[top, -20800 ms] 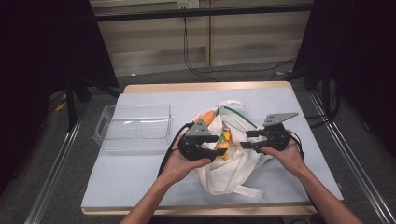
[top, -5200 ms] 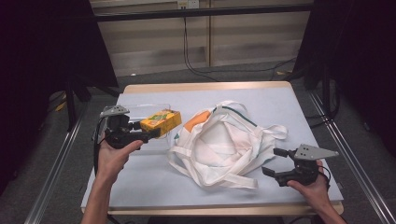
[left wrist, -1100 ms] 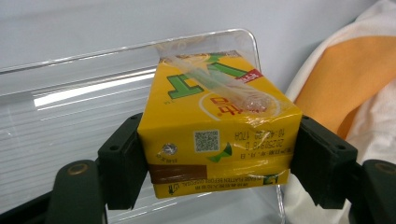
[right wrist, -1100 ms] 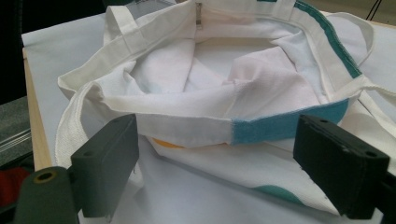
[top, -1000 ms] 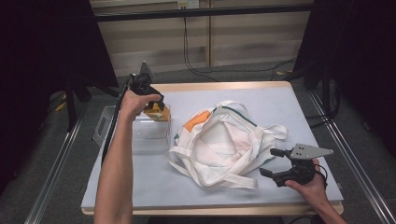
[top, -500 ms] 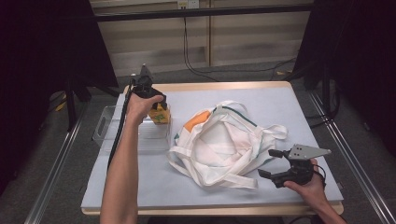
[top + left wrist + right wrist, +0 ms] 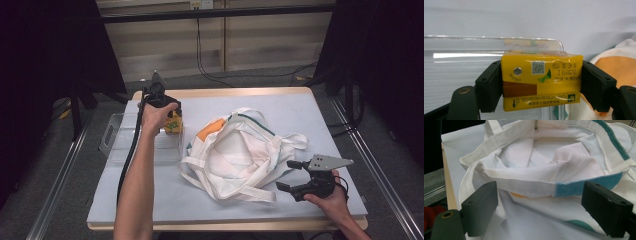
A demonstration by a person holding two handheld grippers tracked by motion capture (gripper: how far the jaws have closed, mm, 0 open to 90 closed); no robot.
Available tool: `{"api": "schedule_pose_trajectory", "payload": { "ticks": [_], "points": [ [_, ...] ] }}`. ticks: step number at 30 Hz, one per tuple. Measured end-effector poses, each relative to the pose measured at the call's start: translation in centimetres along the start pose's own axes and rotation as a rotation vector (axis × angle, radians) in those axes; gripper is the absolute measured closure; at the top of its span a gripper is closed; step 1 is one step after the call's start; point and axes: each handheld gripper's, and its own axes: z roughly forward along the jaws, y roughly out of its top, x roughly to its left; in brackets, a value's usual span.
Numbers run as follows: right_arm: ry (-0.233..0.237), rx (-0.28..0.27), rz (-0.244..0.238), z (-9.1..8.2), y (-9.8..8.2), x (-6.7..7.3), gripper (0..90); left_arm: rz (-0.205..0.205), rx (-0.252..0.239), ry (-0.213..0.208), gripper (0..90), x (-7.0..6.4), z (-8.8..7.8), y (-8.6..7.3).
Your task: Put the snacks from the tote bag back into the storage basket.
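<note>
I see a bright yellow drink carton [image 7: 541, 81] with a brown band, a small green mark, a silver foil dot and dark print, set between my left gripper's [image 7: 541, 87] black jaws. Behind it the storage box [image 7: 117, 142] is clear, colourless plastic. My right gripper [image 7: 544, 207] has matching black jaws. The cloth bag [image 7: 240, 155] is off-white, with a teal stripe along its rim and an orange patch. The table cover [image 7: 310, 115] is pale blue-grey, edged by light wood.
</note>
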Motion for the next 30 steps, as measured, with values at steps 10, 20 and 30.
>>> {"api": "schedule_pose_trajectory", "payload": {
  "ticks": [10,20,30],
  "points": [
    [0.004,0.004,-0.001,0.0,0.0,0.0,13.8,0.01,-0.027,-0.038,25.5,0.7,0.2,-0.1],
    [0.001,0.001,0.0,-0.1,0.0,-0.1,13.7,0.062,-0.032,-0.058,20.5,1.1,0.4,-0.3],
    [0.009,-0.002,-0.002,-0.1,0.0,-0.1,12.9,0.148,-0.064,-0.029,6.0,1.5,-0.4,-0.5]
  ]
}}
